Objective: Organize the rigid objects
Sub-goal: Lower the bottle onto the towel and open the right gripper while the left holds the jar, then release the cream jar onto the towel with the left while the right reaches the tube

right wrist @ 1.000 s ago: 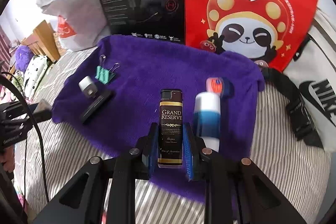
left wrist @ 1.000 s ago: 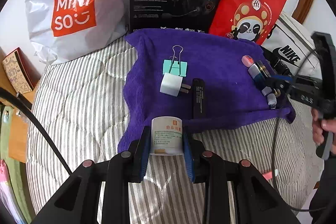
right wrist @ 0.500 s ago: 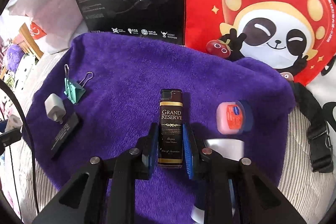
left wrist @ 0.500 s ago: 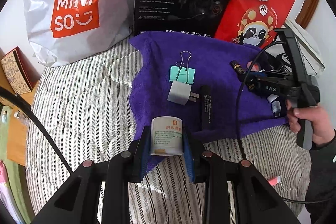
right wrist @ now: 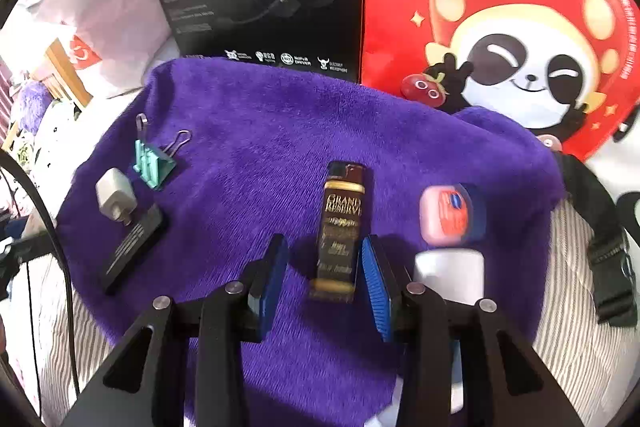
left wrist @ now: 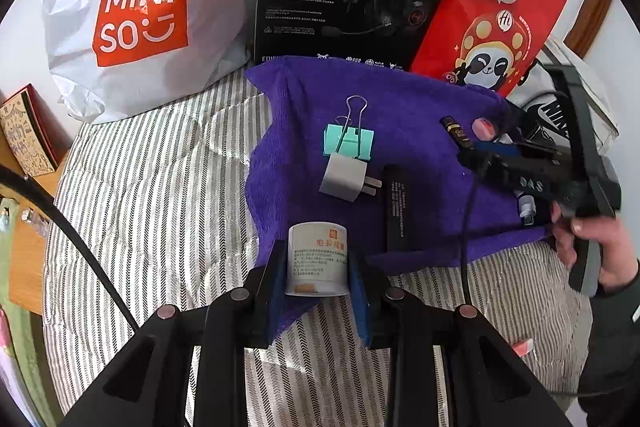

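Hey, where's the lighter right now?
In the right wrist view the lighter lies on the purple towel, between the right gripper's just-opened fingers, left of the pink tin.

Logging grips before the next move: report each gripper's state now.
Left gripper: shut on the white jar.
Right gripper: jaws just opened; lighter between them, released.

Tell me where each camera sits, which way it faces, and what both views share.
Left wrist: on the left claw, looking forward and down over a white labelled roll at the striped bedding; the person's hand shows.
Right wrist: on the right claw, facing down at a dark "Grand Reserve" lighter; only its claw shows.
Shared: purple towel, teal binder clip.
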{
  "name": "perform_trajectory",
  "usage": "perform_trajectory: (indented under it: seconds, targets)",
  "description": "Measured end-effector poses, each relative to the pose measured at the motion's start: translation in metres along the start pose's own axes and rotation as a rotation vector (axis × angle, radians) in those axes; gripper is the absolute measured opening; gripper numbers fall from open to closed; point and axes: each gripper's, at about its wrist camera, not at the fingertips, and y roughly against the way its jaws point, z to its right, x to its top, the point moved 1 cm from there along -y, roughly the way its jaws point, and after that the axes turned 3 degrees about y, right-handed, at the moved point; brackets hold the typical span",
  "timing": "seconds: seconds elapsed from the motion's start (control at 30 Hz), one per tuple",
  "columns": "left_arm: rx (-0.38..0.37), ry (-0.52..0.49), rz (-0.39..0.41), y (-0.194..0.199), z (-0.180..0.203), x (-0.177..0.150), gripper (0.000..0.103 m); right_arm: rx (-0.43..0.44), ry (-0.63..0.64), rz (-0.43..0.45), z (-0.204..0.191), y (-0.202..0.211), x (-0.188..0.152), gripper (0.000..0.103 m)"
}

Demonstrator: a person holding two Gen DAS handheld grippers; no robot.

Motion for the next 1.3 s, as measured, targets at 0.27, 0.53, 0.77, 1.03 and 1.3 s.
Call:
perform_trajectory:
  seconds: [0.27,0.53,0.77,1.03,1.3]
  targets:
    - [0.002,-0.011,0.004,0.007,0.009,0.000,0.028,-0.010,-0.015,0.013,-0.004,0.036,-0.024,0.039]
    - [0.013,-0.046,-0.001,0.001,0.024,0.007,0.028,-0.010,-0.030,0.041,-0.005,0.079,-0.060,0.039]
    - [0.025,-0.073,-0.034,-0.017,0.030,0.019,0.028,-0.005,-0.063,0.041,0.000,0.097,-0.092,0.039]
    - [0.049,-0.080,-0.085,-0.042,0.028,0.022,0.028,-0.002,-0.104,0.039,0.009,0.106,-0.112,0.039]
    - [0.063,-0.100,-0.124,-0.062,0.030,0.019,0.028,0.013,-0.106,0.044,0.009,0.105,-0.112,0.039]
